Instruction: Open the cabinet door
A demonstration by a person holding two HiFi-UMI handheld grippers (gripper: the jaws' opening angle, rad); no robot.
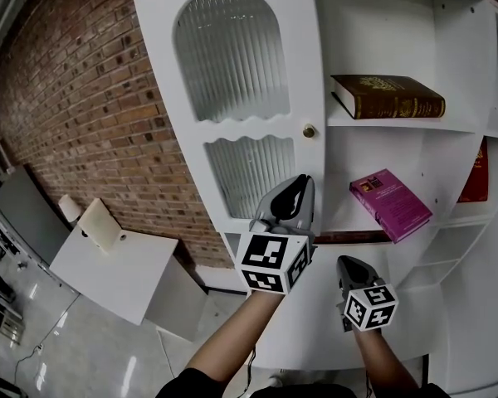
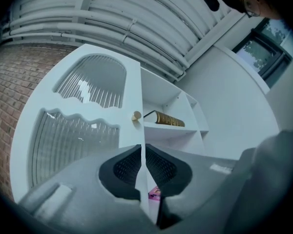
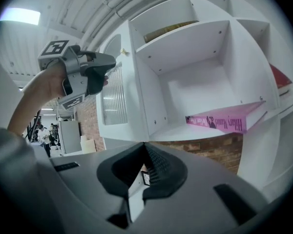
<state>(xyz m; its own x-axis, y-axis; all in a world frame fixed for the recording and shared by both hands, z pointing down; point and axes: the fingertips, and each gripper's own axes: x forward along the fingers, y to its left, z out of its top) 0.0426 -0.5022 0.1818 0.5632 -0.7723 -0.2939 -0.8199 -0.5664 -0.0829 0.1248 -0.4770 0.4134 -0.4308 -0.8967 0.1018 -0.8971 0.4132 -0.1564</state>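
Observation:
The white cabinet door [image 1: 232, 98] has two ribbed glass panes and a small brass knob [image 1: 309, 131] on its right edge. It covers the cabinet's left half and looks shut. My left gripper [image 1: 301, 181] is shut and empty. It hangs in the air just below the knob without touching it. In the left gripper view the knob [image 2: 136, 116] sits just above my closed left gripper [image 2: 142, 147]. My right gripper [image 1: 349, 262] is lower and to the right, shut and empty, in front of the open shelves. The right gripper view shows the left gripper [image 3: 103, 68] raised near the door.
Open shelves to the right of the door hold a brown book [image 1: 388, 96], a pink book [image 1: 390, 204] and a red book [image 1: 476, 172]. A brick wall [image 1: 83, 98] runs to the left. A white table [image 1: 116, 268] and a grey cabinet [image 1: 25, 214] stand at the lower left.

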